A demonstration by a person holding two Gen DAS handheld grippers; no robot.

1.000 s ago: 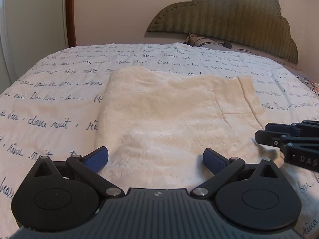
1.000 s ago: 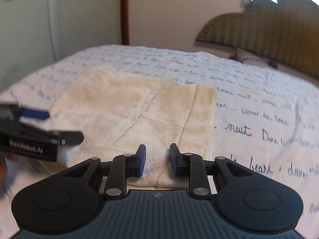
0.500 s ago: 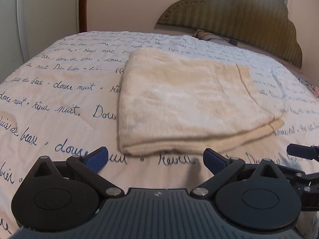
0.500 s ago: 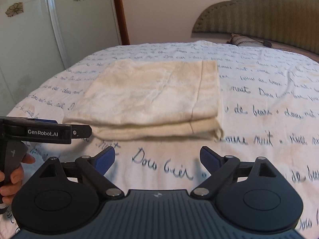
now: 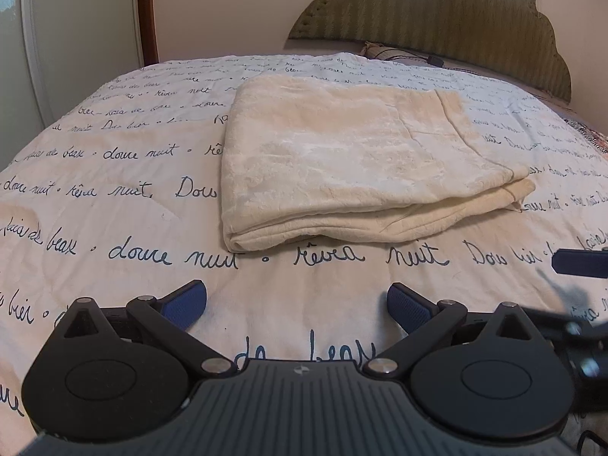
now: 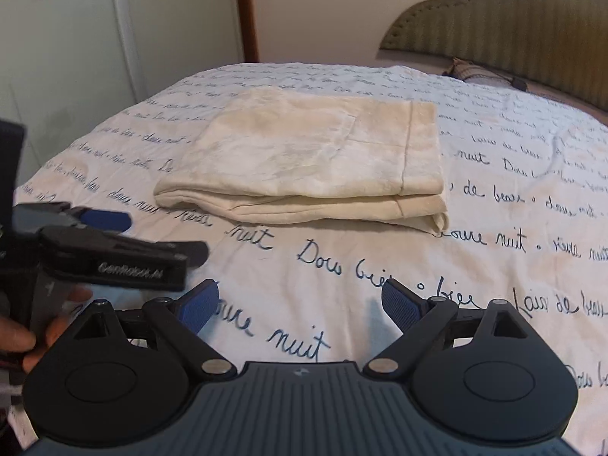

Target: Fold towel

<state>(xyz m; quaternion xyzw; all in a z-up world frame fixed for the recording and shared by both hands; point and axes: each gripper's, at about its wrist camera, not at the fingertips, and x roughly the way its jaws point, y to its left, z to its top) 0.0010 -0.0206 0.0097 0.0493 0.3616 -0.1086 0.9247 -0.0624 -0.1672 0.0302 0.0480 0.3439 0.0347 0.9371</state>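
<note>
Bed (image 5: 114, 174) carries folded towel (image 5: 353, 159); left claw (image 5: 297, 300) and right claw (image 6: 300, 302), both spread empty, have backed farther off.

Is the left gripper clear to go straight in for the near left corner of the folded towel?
Probably yes. The left gripper is open and empty, and only bare bedspread lies between it and the towel corner ahead.

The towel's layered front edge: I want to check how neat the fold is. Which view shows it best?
The left wrist view shows it best: the towel lies nearer and its stacked layers show along the whole front edge. The right wrist view shows the same edge, farther off and less distinct.
</note>
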